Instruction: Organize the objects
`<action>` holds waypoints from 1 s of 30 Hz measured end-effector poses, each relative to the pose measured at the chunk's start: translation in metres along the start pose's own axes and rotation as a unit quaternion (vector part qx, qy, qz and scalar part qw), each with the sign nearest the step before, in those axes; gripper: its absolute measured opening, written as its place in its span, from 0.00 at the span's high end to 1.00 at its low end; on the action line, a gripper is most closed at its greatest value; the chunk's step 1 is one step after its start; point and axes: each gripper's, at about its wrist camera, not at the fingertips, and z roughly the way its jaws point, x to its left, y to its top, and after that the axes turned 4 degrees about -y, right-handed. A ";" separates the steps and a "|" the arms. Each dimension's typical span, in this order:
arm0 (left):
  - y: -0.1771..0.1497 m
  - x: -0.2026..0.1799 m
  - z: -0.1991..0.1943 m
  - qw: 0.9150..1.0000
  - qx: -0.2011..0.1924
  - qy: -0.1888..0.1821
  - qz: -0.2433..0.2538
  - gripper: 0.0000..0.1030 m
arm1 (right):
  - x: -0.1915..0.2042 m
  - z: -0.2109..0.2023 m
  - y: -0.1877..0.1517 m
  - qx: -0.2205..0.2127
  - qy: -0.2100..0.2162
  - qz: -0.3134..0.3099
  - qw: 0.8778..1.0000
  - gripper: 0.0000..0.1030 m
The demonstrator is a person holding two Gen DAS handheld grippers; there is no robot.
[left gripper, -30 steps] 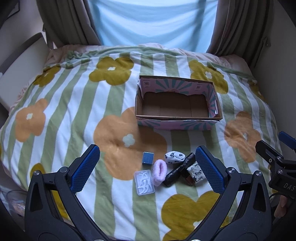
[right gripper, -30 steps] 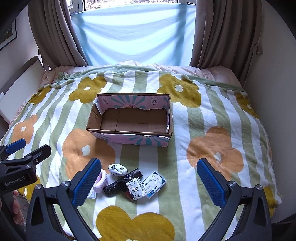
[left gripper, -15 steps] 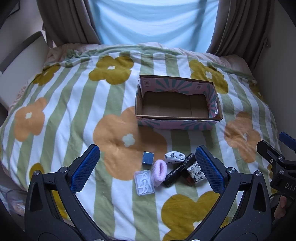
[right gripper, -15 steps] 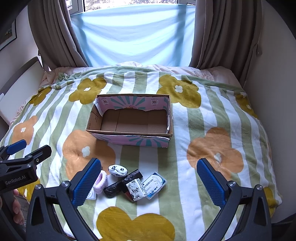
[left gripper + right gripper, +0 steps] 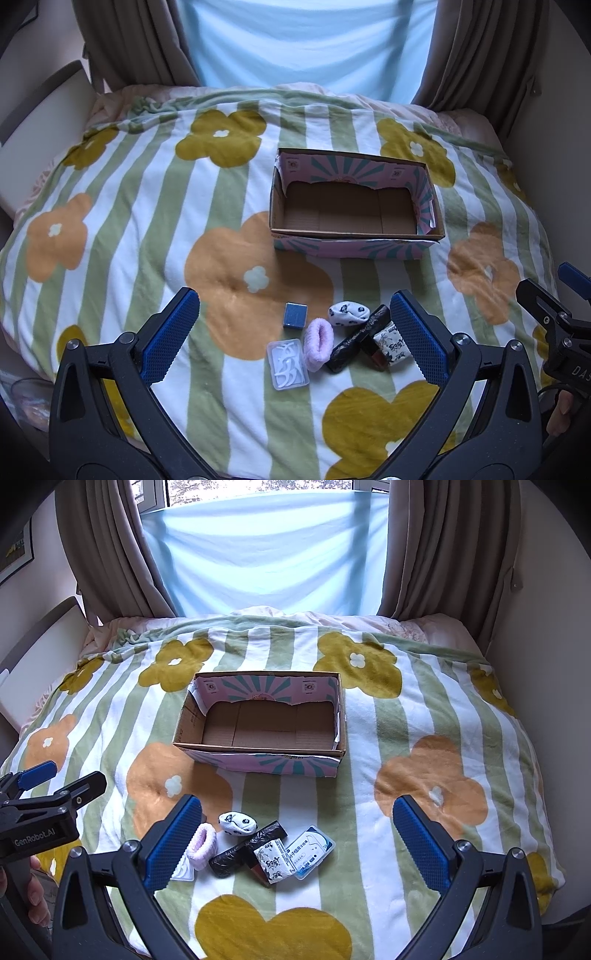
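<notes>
We hold both claws over the bed, its striped blanket (image 5: 436, 716) printed with yellow and orange flowers. Our left claw (image 5: 294, 338) gapes wide and grips nothing; our right claw (image 5: 297, 836) is spread just as wide and is empty too.

The open cardboard box with the pink and teal sunburst print (image 5: 334, 716) sits in the middle of both frames, with nothing inside. The things to tidy lie in a tight cluster at lower centre, well apart from the box: a small blue square tin (image 5: 295, 315), a clear flat plastic case of white picks (image 5: 288, 363), a fluffy pink hair band (image 5: 318, 344), a white rolled sock with black spots (image 5: 349, 313), a black roll of plastic bags (image 5: 356, 345), a printed tissue pack (image 5: 272, 860) and a clear flat case with a blue label (image 5: 310, 851).

We judge all of them light. The band and sock are soft and should squash, so we would pinch them across the middle. The cases look stiff and slick; we would take them by their long edges. The roll and tissue pack touch, so lifting one may drag the other.
</notes>
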 end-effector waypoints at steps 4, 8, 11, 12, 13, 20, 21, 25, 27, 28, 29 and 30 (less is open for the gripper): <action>0.000 0.000 0.001 1.000 -0.001 -0.003 -0.001 0.01 | 0.000 0.000 -0.001 -0.001 0.001 -0.001 1.000 0.00; 0.000 -0.002 0.004 1.000 0.001 -0.007 -0.005 0.01 | -0.001 -0.001 0.000 -0.005 0.003 -0.003 1.000 0.00; 0.000 -0.002 0.007 1.000 0.004 -0.008 -0.008 0.01 | 0.000 -0.002 -0.002 -0.005 0.006 -0.003 1.000 0.00; 0.001 0.000 0.008 1.000 0.006 -0.009 -0.009 0.01 | 0.000 -0.002 0.000 -0.005 0.009 -0.003 1.000 0.00; -0.001 0.000 0.009 1.000 0.009 -0.009 -0.011 0.01 | 0.000 -0.001 0.001 -0.006 0.010 -0.003 1.000 0.00; -0.011 0.022 0.012 0.999 0.020 -0.007 -0.043 0.01 | 0.006 -0.002 -0.018 -0.027 0.022 -0.025 0.999 0.00; -0.013 0.026 0.014 0.998 0.023 -0.008 -0.050 0.01 | 0.006 -0.002 -0.021 -0.030 0.025 -0.029 0.999 0.00; -0.030 0.038 0.026 0.996 0.042 -0.005 -0.074 0.01 | 0.009 0.008 -0.037 -0.029 0.032 -0.049 0.998 0.00; -0.040 0.043 0.035 0.995 0.054 -0.003 -0.082 0.01 | 0.010 0.017 -0.044 -0.022 0.038 -0.058 0.997 0.00; -0.046 0.045 0.039 0.994 0.060 -0.002 -0.087 0.01 | 0.010 0.022 -0.050 -0.018 0.041 -0.063 0.997 0.00; -0.052 0.046 0.044 0.994 0.067 -0.002 -0.092 0.01 | 0.011 0.028 -0.054 -0.013 0.042 -0.069 0.997 0.00; -0.059 0.048 0.050 0.993 0.073 -0.001 -0.096 0.01 | 0.012 0.034 -0.060 -0.008 0.043 -0.076 0.996 0.00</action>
